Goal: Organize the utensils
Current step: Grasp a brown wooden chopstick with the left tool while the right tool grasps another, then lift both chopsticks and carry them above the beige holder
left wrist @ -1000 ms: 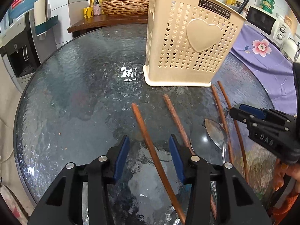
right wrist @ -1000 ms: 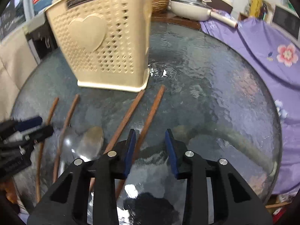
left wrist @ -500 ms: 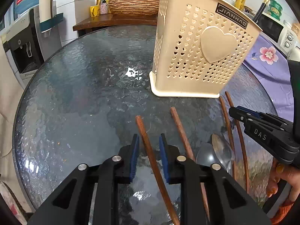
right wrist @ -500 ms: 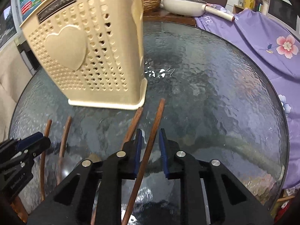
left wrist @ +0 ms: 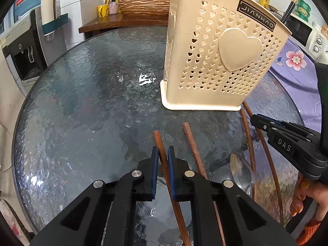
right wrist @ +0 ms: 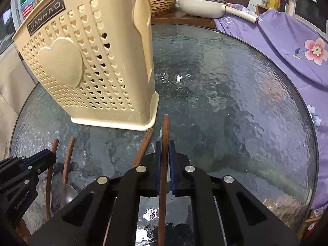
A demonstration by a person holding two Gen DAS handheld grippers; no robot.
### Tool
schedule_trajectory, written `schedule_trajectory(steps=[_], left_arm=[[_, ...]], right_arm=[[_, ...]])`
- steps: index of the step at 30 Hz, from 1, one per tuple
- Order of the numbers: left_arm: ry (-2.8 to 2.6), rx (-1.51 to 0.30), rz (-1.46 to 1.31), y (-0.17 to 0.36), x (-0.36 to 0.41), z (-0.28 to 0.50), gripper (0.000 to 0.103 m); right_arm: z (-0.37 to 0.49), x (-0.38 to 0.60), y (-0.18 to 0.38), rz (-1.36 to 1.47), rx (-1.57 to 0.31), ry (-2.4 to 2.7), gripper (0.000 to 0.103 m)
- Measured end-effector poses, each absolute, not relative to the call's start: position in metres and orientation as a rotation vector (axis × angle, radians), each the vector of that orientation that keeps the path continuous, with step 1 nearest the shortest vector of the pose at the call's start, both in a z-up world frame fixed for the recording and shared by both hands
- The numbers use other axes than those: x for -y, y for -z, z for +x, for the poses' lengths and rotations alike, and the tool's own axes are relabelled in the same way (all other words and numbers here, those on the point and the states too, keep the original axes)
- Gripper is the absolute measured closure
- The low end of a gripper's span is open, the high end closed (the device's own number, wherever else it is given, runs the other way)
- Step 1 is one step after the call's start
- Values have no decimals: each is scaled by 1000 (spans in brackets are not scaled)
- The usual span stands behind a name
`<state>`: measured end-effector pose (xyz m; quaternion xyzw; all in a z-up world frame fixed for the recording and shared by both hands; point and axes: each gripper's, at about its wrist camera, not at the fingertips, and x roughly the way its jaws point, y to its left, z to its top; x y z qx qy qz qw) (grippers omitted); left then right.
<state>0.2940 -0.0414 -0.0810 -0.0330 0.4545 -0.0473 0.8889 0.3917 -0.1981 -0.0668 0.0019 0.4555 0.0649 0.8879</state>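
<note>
A cream perforated utensil holder [left wrist: 221, 61] with a heart stands upright on the round glass table [left wrist: 92, 102]; it also shows in the right wrist view [right wrist: 88, 67]. My left gripper [left wrist: 163, 153] is shut on a brown chopstick [left wrist: 158, 141]. My right gripper [right wrist: 164, 146] is shut on another brown chopstick [right wrist: 165, 131]. A second chopstick lies beside each held one [left wrist: 192, 143] [right wrist: 145, 143]. A metal spoon [left wrist: 240, 170] lies between the pairs. The right gripper also shows in the left wrist view [left wrist: 287, 143], the left gripper in the right wrist view [right wrist: 22, 172].
A purple flowered cloth [right wrist: 287, 47] covers the table's right side. A wooden shelf behind holds a wicker basket [left wrist: 143, 6], small bottles and a white pan [right wrist: 205, 6]. A water dispenser [left wrist: 22, 47] stands at the left.
Both grippers have closed from open onto a chopstick each and moved forward toward the holder. The right chopstick's tip has risen off the glass.
</note>
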Motion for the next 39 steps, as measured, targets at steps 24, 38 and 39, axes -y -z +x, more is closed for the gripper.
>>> schedule_trajectory(steps=[24, 38, 39], left_arm=[[119, -903, -84, 72, 47, 291, 96], [223, -698, -110, -13, 47, 249, 96], [226, -685, -105, -19, 49, 246, 96]], right_arm=[[369, 209, 50, 65, -880, -210, 95], [322, 223, -39, 116, -681, -360, 95], [318, 224, -46, 115, -669, -369, 95]])
